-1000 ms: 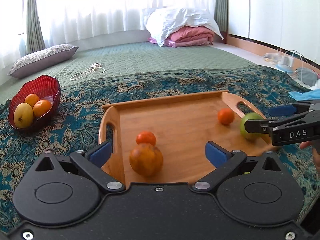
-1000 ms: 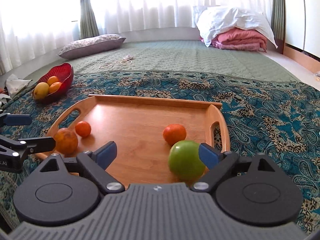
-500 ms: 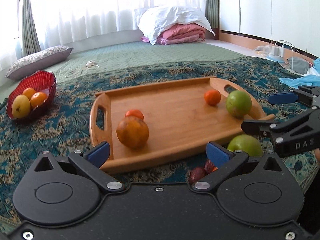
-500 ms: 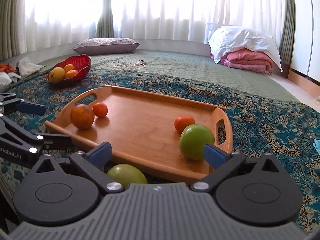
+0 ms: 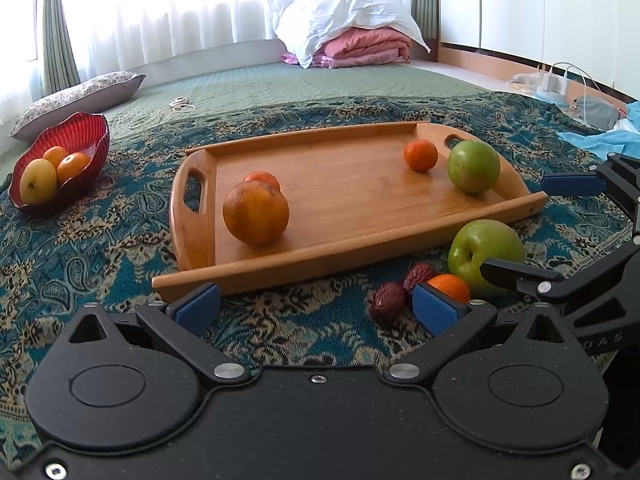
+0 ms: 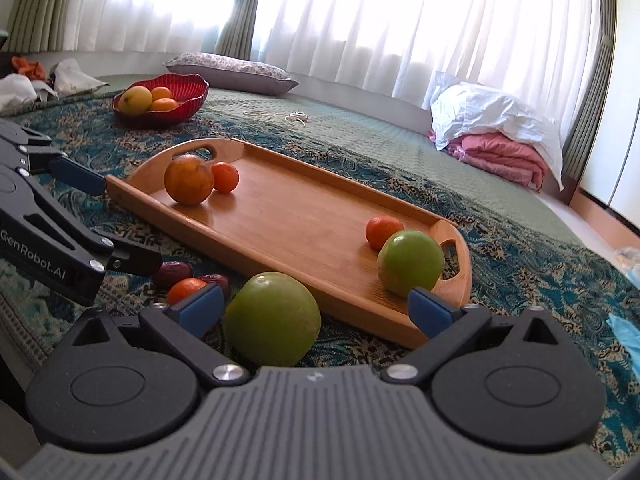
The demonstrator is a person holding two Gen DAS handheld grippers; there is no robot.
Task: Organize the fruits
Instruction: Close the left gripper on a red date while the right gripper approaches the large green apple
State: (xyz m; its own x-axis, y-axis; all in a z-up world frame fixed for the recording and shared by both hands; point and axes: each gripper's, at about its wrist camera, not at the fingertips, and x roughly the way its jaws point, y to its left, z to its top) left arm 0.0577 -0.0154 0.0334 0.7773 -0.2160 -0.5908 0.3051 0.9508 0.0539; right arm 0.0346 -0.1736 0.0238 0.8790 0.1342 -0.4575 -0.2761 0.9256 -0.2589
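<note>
On the tray (image 5: 348, 196), two fruits sit at each end; before its near rim, an apple (image 5: 480, 252) lies beside a tangerine (image 5: 450, 286) and two dates (image 5: 388, 306). Bowl (image 5: 96, 140) far left.

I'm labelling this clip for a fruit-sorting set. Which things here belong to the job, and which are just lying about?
Job:
wooden tray
large orange
green apple on the cloth
green apple on the tray
red bowl
both open claws, left claw, right claw

Lying about:
pillow
folded bedding
charger cables

A home bedroom: pillow (image 6: 232, 70), folded bedding (image 6: 498, 152), curtains (image 6: 360, 20).
</note>
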